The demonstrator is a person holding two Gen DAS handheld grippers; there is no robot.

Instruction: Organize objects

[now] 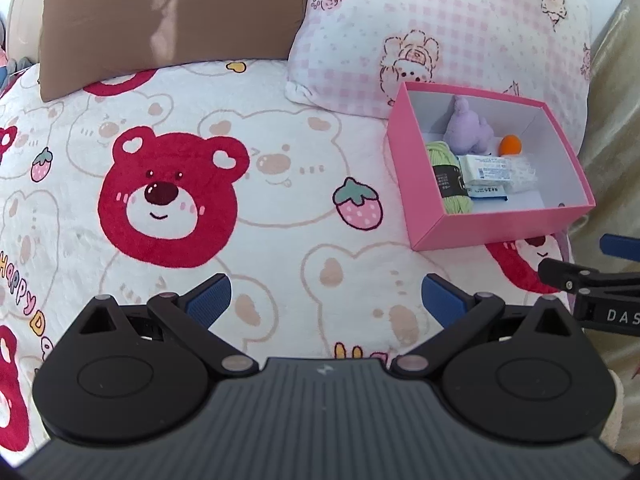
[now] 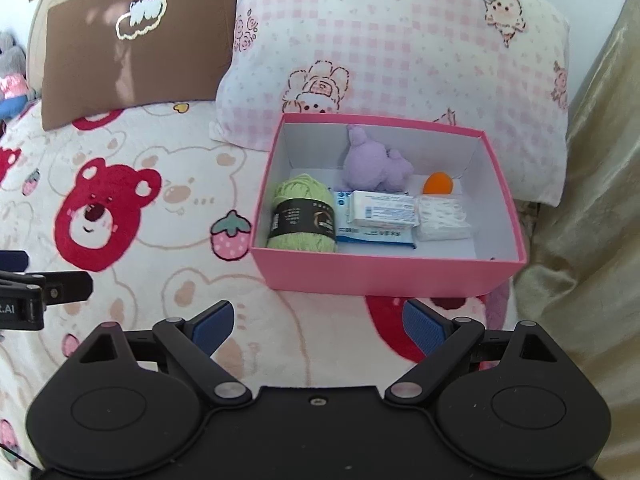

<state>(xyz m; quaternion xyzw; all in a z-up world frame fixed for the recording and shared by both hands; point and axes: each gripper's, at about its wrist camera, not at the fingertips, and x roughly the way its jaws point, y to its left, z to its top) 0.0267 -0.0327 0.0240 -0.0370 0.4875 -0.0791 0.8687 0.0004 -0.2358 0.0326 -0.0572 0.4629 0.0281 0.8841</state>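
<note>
Ahead of the empty, spread fingers, the light, thin-walled pink box is best gripped by its rim.

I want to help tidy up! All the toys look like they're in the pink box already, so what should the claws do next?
Probably just draw both claws back and stop. The pink cardboard box already holds the green yarn ball, purple plush toy, orange ball and white packets. The left claw and right claw are open with nothing between them, and nothing loose shows on the bear blanket.
</note>
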